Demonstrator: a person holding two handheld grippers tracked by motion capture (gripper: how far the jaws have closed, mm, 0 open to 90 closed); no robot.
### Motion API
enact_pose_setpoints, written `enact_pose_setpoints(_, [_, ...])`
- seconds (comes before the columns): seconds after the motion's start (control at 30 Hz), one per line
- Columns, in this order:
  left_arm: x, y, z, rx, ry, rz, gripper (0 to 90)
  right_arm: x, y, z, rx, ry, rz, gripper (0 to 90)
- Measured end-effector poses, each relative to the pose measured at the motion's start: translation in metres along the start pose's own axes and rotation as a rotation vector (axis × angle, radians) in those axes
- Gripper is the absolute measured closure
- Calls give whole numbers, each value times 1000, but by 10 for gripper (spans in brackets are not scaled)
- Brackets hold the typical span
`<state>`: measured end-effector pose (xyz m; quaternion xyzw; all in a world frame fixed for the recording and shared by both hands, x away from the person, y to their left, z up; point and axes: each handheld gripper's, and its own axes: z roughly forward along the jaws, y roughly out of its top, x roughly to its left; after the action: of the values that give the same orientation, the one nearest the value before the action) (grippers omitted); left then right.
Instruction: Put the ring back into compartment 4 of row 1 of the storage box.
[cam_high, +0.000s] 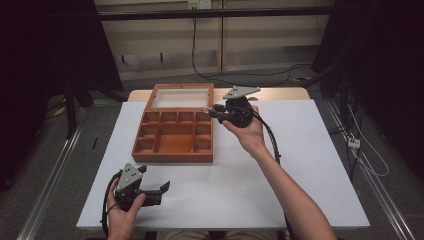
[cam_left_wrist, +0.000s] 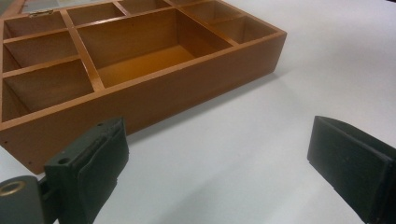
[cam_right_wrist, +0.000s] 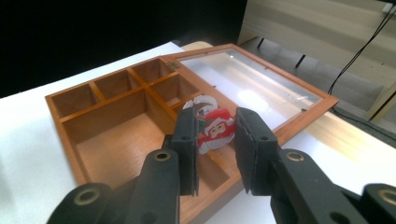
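placement looks to be the step in hand: the right tongs (cam_right_wrist: 215, 140) pinch a small santa figure (cam_right_wrist: 215, 131), red and white, glossy like plastic, held over the box (cam_high: 174, 131) at its back right corner, by the compartments nearest the hinge. the next move, i judge, calls for lowering it into one small cell and parting the jaws without knocking a divider. the box is orange-brown wood, thin partitions around a large middle bay; its glass-paned lid (cam_right_wrist: 252, 81) lies folded back. the left tongs (cam_left_wrist: 219, 163) are spread, holding nothing, low over the smooth white worktop (cam_high: 300, 165) near the box's front.
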<state>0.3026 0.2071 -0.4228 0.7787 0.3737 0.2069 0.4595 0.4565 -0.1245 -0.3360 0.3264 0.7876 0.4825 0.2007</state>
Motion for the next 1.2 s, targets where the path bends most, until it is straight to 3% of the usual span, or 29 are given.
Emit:
enact_pose_setpoints(0.7, [0, 0, 0, 1, -2, 2, 50, -6, 16, 25, 19, -30, 3, 711])
enact_pose_setpoints(1.2, [0, 0, 0, 1, 2, 4, 50, -19, 6, 51, 67, -64, 35, 712])
